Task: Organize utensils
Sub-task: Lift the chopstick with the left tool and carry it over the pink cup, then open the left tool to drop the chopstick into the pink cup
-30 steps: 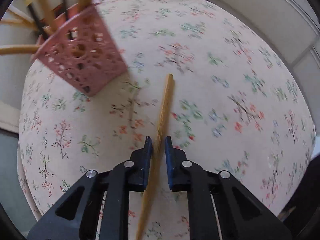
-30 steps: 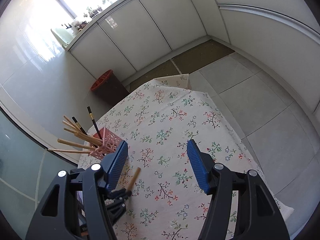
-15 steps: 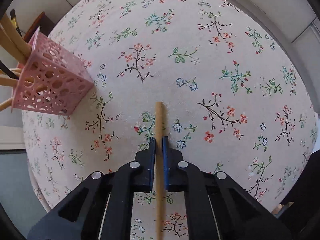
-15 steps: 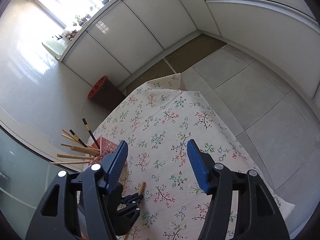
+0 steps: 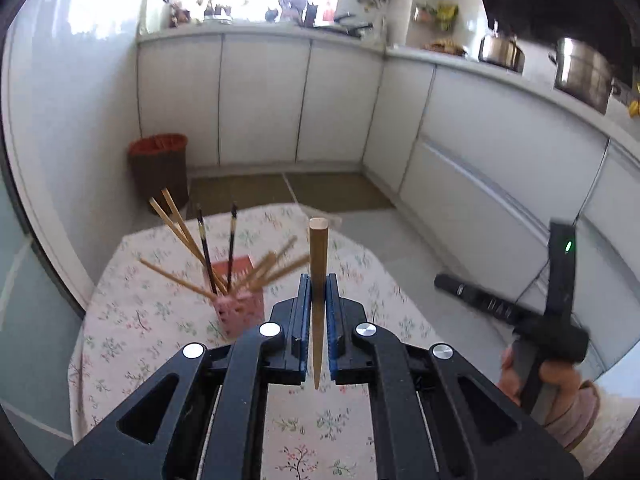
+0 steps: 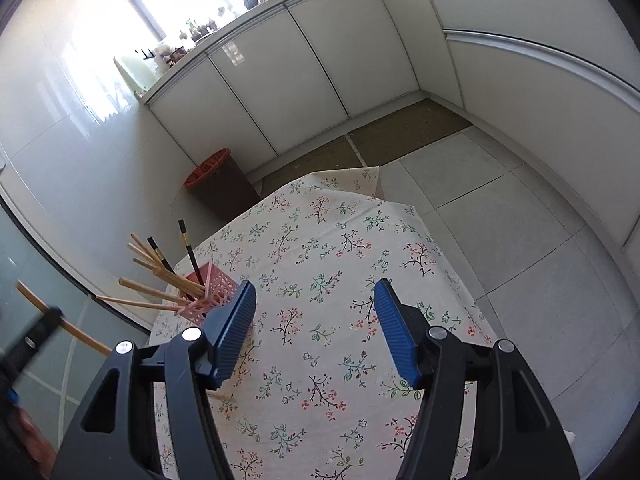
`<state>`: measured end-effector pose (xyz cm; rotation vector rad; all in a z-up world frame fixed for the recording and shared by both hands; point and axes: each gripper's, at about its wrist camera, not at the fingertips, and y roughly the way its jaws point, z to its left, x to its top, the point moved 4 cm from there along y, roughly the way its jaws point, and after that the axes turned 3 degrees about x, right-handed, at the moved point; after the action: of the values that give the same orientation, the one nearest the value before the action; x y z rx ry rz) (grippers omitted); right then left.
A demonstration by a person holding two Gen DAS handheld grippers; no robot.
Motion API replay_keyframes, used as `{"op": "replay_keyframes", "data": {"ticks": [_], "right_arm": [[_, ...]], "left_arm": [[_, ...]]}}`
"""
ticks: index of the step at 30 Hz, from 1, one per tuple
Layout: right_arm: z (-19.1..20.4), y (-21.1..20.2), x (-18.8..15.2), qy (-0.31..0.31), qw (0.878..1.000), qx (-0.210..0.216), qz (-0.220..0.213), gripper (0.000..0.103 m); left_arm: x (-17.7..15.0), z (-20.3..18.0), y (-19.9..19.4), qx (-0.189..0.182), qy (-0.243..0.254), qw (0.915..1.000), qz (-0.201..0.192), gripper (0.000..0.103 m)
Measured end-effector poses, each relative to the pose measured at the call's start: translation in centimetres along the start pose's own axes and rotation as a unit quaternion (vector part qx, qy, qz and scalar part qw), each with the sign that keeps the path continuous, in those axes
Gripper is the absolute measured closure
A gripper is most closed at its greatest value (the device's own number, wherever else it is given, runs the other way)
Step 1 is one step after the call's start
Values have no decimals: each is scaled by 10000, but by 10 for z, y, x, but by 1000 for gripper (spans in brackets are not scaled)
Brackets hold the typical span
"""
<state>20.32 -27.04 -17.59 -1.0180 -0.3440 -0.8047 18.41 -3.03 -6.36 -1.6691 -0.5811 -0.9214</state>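
Floral tablecloth [image 6: 320,264] (bin [image 6: 218,184] beyond)

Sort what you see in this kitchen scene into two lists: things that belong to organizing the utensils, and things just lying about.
Belongs to the job: wooden chopstick clamped in the left gripper; pink holder with chopsticks; open right gripper.

Lying about: bin; pots; floor mat.
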Motion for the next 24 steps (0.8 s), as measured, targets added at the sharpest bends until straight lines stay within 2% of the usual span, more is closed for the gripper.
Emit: {"op": "replay_keyframes", "data": {"ticks": [4, 7, 10, 12, 15, 19, 24], "right_arm": [[-8, 6, -3, 98, 9999, -92, 100, 42], [-17, 11, -3, 295, 9993, -100, 212, 42], [-17, 16, -5, 342, 9989, -70, 299, 42], [-10, 17, -7, 182, 9994, -75, 285, 42], [4, 17, -9, -159, 9996, -93, 216, 42], [15, 19, -12, -484, 9985, -126, 221, 41], [16, 30, -15, -409, 9981, -100, 451, 41]], "left_arm": [[48, 10, -50, 133, -71, 9973, -719, 97], [80, 13, -73, 238, 28, 9950, -975, 97], [101, 19, -79, 545, 144, 9923, -1107, 97], [113, 23, -70, 726, 180, 9912, -1091, 97], [111, 39, -37, 979, 180, 9896, -1040, 97], [107, 58, 6, 1039, -65, 9913, -803, 97], [97, 75, 54, 998, -299, 9931, -538, 97]]}}
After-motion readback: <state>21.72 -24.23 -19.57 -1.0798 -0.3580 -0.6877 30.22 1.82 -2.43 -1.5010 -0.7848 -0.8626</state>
